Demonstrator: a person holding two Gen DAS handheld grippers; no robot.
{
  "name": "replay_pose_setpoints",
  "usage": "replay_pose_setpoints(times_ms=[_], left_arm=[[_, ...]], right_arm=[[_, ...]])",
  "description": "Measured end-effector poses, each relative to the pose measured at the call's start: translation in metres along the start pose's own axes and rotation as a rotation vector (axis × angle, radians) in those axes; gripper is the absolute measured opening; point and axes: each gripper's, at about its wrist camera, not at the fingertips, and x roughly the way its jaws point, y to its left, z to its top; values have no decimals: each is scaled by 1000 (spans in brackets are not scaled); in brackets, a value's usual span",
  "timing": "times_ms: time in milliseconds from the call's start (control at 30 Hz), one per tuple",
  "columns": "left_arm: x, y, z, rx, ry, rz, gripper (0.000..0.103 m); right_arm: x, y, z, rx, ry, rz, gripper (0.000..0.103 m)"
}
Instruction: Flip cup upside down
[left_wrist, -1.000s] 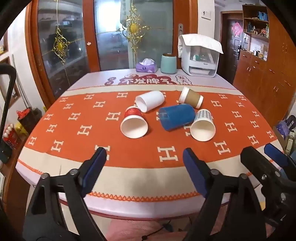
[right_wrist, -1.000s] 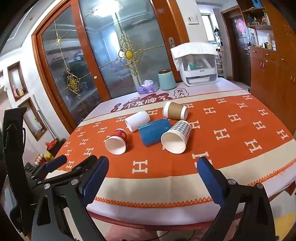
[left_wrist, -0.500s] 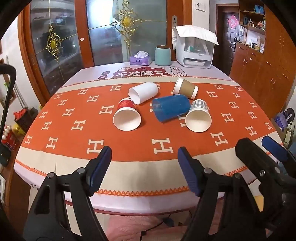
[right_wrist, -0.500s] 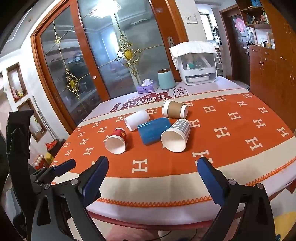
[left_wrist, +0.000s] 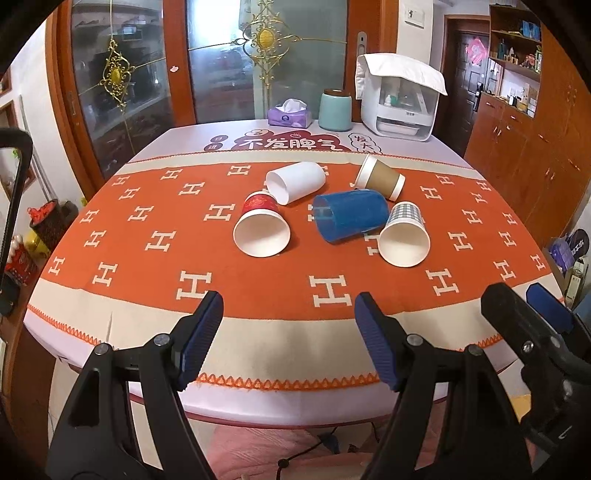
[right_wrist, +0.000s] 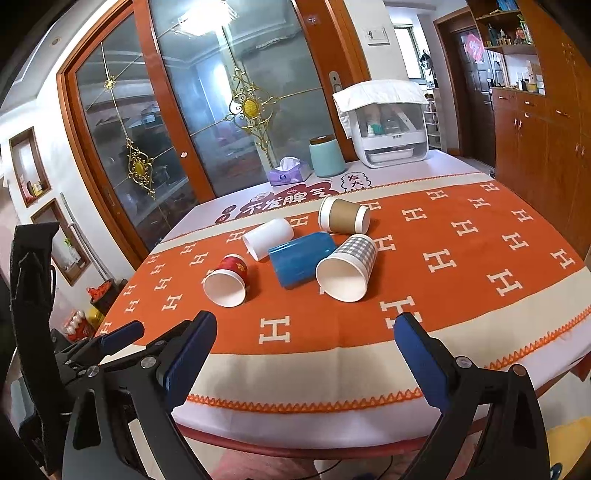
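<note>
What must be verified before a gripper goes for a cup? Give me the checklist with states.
1. Left gripper open, empty: ok.
2. Right gripper open, empty: ok.
3. Cups already upside down: not ok; red paper cup, plain white cup, blue plastic cup, checked paper cup and brown sleeved cup all lie sideways.
4. Blue and checked cups apart: cannot tell.
5. Orange patterned tablecloth in front of the cups free: ok.

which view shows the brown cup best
The right wrist view: the brown cup lies on its side with its whole sleeve and both white ends visible, nothing in front. In the left wrist view the brown cup is also unobstructed but smaller, with the blue cup lying just in front.
</note>
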Motion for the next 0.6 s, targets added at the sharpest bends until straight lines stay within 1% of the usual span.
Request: replay_pose_setpoints(times_ms=[333,600], left_arm=[[0,1,0,-12,-8,-3,72],[4,1,1,-11,3,-1,72]], right_arm=[[6,0,-1,0,10,1,98],[10,-1,-4,1,16,-1,98]])
